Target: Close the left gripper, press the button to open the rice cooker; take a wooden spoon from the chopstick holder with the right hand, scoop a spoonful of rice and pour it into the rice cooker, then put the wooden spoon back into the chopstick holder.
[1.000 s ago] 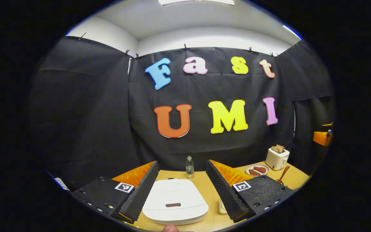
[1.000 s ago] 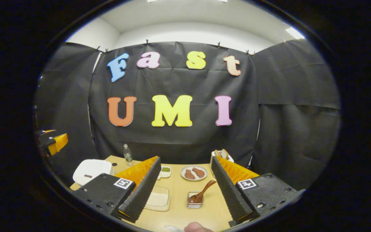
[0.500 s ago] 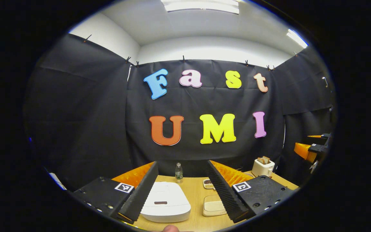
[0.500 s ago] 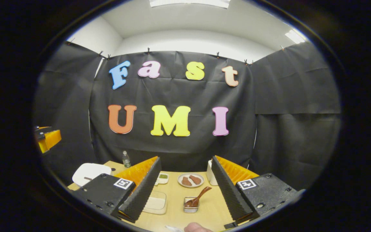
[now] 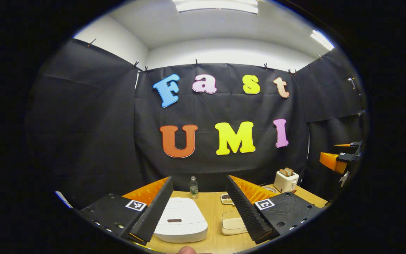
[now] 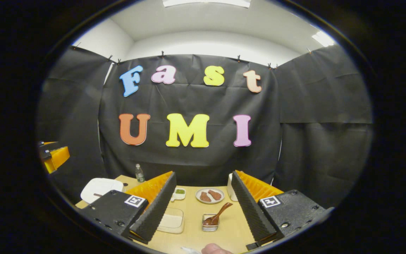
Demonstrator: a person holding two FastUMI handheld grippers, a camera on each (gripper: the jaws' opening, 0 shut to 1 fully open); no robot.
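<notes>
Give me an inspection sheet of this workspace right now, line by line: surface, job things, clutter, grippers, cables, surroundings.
Surface: wooden table, bare between items.
Job's things: rice cooker lid shut; wooden spoon leaning in chopstick holder; tray of rice near it.
Clutter: water bottle, toaster, plate of food, small dish.
Grippers: left hand-held gripper open, above the cooker; right hand-held gripper open, spoon ahead between its fingers.
Cables: nothing seen.
Surroundings: black cloth wall, white ceiling with lights.

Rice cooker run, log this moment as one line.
stage: pre-press | left tool: open, above rice cooker, lid shut | right tool: open | wooden spoon: in chopstick holder
</notes>
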